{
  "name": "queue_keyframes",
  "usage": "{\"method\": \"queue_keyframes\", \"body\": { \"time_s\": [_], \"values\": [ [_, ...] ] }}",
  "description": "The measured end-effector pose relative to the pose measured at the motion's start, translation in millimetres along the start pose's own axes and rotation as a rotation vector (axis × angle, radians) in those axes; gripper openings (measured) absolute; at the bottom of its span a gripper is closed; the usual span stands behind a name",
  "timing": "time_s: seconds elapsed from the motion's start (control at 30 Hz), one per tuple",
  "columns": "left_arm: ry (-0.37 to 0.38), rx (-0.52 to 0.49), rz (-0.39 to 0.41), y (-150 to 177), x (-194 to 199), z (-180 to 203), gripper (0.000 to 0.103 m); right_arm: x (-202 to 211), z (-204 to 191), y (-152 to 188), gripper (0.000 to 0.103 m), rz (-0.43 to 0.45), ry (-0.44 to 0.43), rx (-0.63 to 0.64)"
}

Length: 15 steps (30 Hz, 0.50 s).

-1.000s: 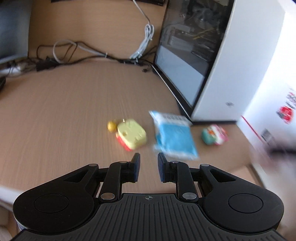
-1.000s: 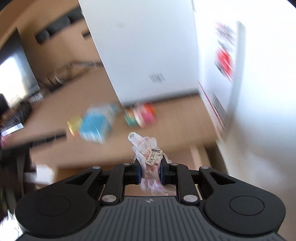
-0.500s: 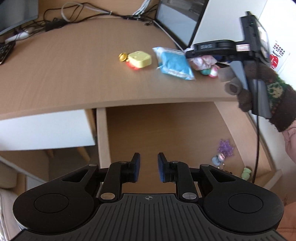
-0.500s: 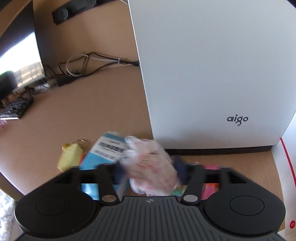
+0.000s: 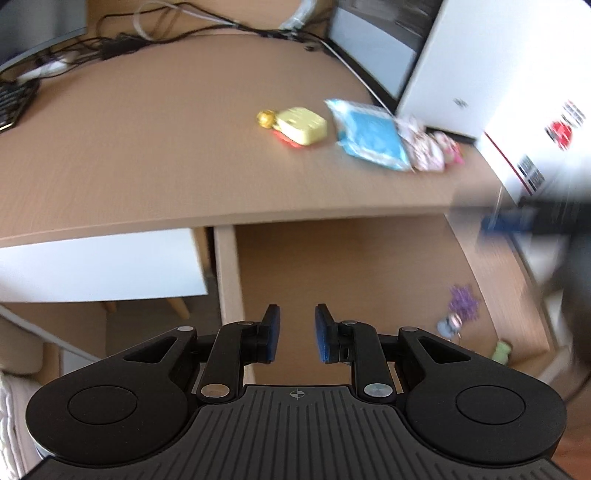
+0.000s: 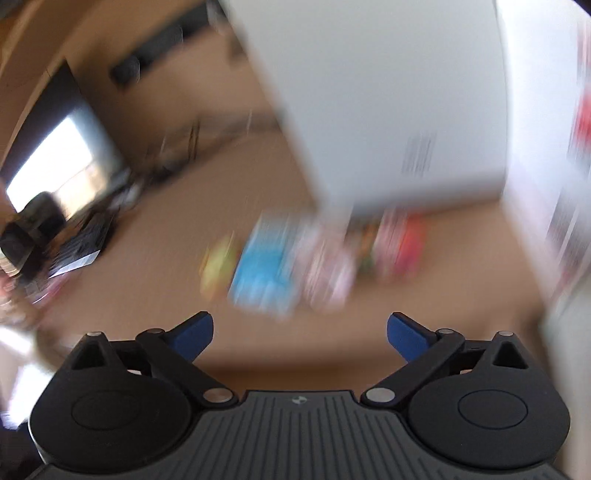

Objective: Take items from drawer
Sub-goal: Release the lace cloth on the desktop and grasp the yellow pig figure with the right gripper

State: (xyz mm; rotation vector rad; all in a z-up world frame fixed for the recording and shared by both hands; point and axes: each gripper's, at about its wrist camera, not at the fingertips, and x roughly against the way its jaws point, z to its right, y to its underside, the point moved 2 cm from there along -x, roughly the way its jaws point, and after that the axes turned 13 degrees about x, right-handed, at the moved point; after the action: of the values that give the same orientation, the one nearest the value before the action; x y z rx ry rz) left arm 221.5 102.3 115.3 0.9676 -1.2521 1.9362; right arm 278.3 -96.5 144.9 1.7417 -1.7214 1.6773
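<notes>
The open wooden drawer lies below the desk edge in the left wrist view. In its right corner sit a purple trinket, a small figure and a green piece. On the desk top lie a yellow case, a blue packet and a pink-white lace pouch. My left gripper hovers over the drawer's left part, its jaws a little apart with nothing between them. My right gripper is above the desk edge, its jaws opening wide and empty; the lace pouch lies beyond them, blurred.
A white computer case stands at the back right of the desk, close behind the items. Cables and a keyboard are at the back left. A white box with red print stands on the right. A dark blur crosses the right edge.
The right gripper has opened and let go of the lace pouch, which now lies on the desk beside the blue packet. The right gripper has drawn back from it. The left gripper tilted over the drawer.
</notes>
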Motion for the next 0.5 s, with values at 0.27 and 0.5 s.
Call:
{"method": "queue_keyframes", "body": {
  "time_s": [0.27,0.5],
  "values": [
    [-0.024,0.081,0.054,-1,27,-23,0.022,-132,-82,98,0.057,-0.605,-0.184,0.113],
    [-0.025,0.065,0.057,16,42,-32,0.022,-174,-116,106,0.034,-0.72,-0.165,0.207]
  ]
}}
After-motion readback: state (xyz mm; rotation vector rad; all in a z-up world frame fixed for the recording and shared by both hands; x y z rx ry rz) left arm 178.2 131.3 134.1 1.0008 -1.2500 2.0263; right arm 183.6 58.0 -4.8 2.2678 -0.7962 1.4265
